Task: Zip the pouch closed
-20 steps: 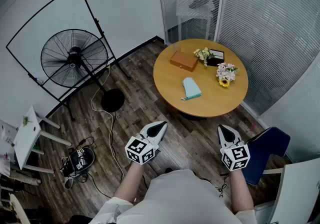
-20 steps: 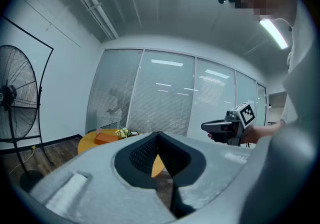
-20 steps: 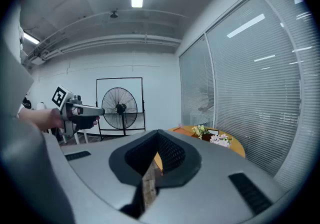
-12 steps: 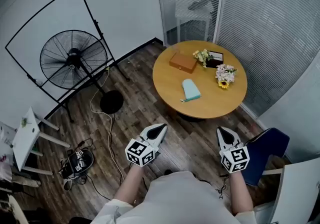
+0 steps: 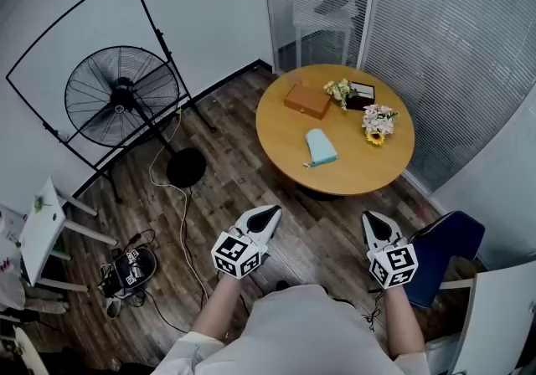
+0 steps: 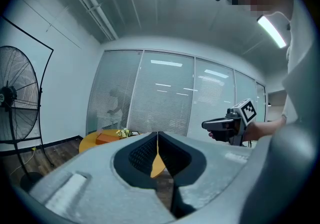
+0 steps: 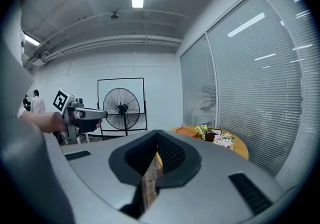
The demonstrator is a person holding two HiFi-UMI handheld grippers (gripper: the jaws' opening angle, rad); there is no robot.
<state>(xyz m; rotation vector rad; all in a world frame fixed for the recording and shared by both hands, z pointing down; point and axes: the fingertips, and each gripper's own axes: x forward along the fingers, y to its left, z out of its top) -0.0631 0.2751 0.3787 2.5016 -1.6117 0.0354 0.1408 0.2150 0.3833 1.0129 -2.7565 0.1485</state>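
Two hand-held grippers, one per hand, sit low in the head view over the wooden floor. The left hand-held gripper has its jaws pressed together on nothing. The right hand-held gripper is likewise closed and empty, and each gripper's own view shows its pads meeting. One blue chair stands just right of the right hand-held gripper, seen in the head view alone. One round table stands well ahead of both grippers. One teal pouch lies flat near the table's middle, apart from everything else on it, and only the head view shows it. Beyond the pouch are one brown box, two flower bunches and one dark frame. One standing fan is by the left wall; the right gripper view also catches it. Only the right gripper view shows one person in white far off at the left.
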